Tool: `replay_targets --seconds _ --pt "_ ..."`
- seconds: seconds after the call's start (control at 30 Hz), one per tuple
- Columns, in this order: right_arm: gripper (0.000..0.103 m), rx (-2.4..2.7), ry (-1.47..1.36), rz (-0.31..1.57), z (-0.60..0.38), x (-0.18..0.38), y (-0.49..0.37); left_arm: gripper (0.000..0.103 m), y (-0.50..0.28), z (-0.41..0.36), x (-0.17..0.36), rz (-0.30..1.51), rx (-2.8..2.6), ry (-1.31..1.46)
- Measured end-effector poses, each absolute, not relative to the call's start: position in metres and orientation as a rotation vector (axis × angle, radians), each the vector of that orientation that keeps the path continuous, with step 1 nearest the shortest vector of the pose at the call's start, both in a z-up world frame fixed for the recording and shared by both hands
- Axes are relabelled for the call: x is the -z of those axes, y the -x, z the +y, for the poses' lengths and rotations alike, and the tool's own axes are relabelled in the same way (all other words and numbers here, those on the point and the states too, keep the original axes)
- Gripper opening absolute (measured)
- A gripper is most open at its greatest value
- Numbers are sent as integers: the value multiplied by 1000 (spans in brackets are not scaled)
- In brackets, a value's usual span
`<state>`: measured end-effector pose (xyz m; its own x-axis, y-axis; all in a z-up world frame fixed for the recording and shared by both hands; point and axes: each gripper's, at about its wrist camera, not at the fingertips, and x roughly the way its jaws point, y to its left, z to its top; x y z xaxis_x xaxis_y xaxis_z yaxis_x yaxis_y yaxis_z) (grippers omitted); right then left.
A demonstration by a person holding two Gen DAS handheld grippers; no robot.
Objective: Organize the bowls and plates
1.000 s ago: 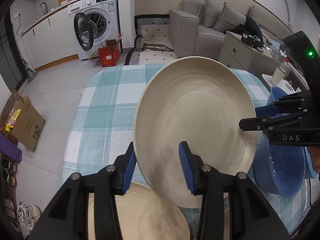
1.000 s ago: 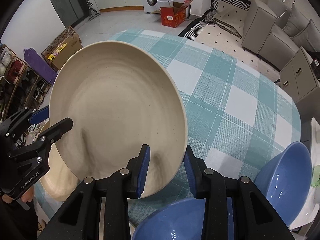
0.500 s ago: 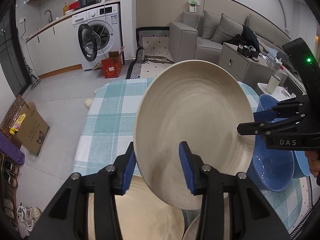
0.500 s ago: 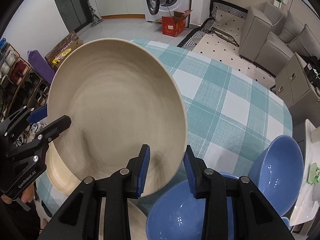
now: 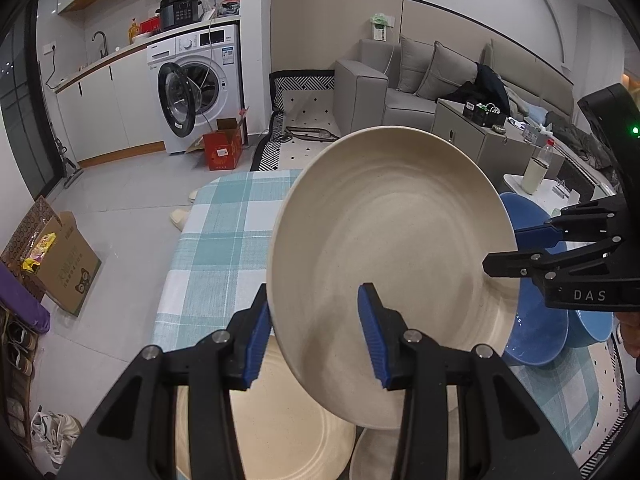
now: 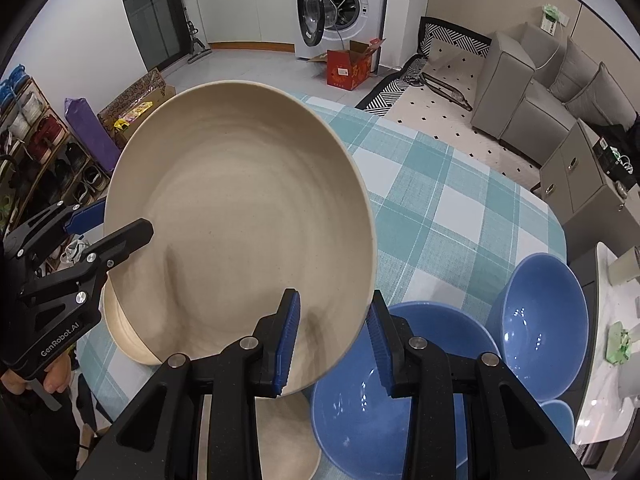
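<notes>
A large beige plate [image 5: 392, 248] is held in the air above the checked table, tilted, with both grippers on its rim. My left gripper [image 5: 316, 320] grips its near-left edge; it also shows in the right wrist view [image 6: 108, 224]. My right gripper [image 6: 332, 320] grips the opposite edge of the plate [image 6: 240, 232]; it shows at the right of the left wrist view [image 5: 504, 248]. Below lie more beige plates [image 5: 280, 420] [image 6: 120, 332]. Blue bowls [image 6: 540, 312] [image 6: 360, 400] stand at the table's right end.
The teal-and-white checked table [image 6: 440, 200] stretches away beyond the plate. A white side table with a bottle [image 5: 536, 168] stands to the right. A washing machine [image 5: 200, 88], red box [image 5: 224, 148] and grey sofa [image 5: 420, 80] stand beyond.
Both grippers have lifted the beige plate higher off the table. More of the plates and blue bowls below it have come into view.
</notes>
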<state>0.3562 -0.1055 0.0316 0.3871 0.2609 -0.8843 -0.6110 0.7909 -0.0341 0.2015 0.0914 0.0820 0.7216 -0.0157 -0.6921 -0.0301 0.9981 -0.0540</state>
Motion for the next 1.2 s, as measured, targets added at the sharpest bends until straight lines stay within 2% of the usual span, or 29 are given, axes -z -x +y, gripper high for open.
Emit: replay_targets --seconds 1.2 --pt "35 -607 431 972 -127 -37 -246 41 -129 79 -79 738 28 49"
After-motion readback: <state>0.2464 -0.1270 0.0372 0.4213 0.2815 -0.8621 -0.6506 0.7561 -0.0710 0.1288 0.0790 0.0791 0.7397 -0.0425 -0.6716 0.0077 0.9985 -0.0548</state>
